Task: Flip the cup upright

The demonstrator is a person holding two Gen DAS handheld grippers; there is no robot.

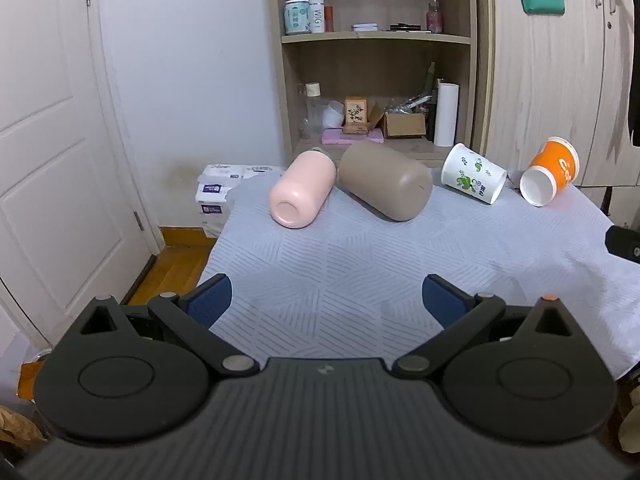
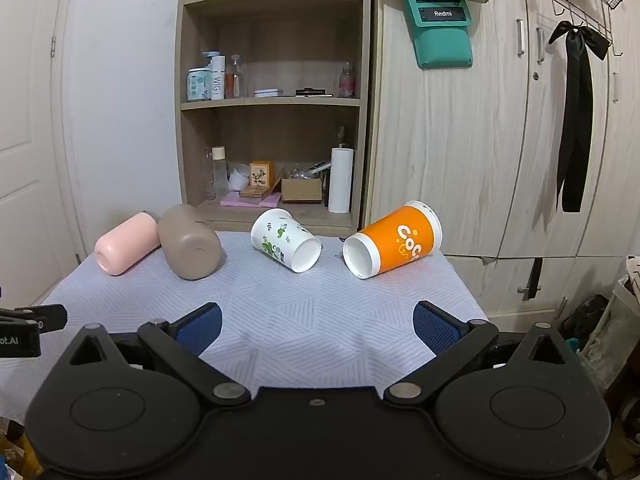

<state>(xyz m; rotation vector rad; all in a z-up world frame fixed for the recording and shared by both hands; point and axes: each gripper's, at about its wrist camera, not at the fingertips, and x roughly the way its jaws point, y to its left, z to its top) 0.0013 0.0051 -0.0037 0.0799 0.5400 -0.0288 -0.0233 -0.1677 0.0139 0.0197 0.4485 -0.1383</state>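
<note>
I see four cups lying on their sides along the far part of the counter [image 2: 280,320], which is covered with a pale patterned cloth. From left to right they are the pink cup [image 2: 126,243], the tan cup [image 2: 190,242], the white cup with green print [image 2: 285,239] and the orange cup [image 2: 394,240].

1. The pink cup [image 1: 302,188] and the tan cup [image 1: 384,182] lie touching each other near their far ends. Both point their closed bases toward me.
2. The white cup with green print [image 1: 472,173] lies apart from the tan cup. In the right wrist view it turns its base toward me and to the right.
3. The orange cup [image 1: 550,172] lies near the right edge of the counter, just beside the white cup but not touching it. Its white base faces me and to the left.

I read the left tongs [image 1: 326,304] as released: the two blue pads stand wide apart over the near cloth and hold nothing. The right tongs [image 2: 316,326] are likewise released, with blue pads spread and nothing between them. Both tongs hover over the near part of the counter, well apart from all four cups.

Behind the counter stands an open wooden shelf unit [image 2: 272,102] holding bottles and boxes. A wooden wardrobe [image 2: 460,140] is to its right.
</note>
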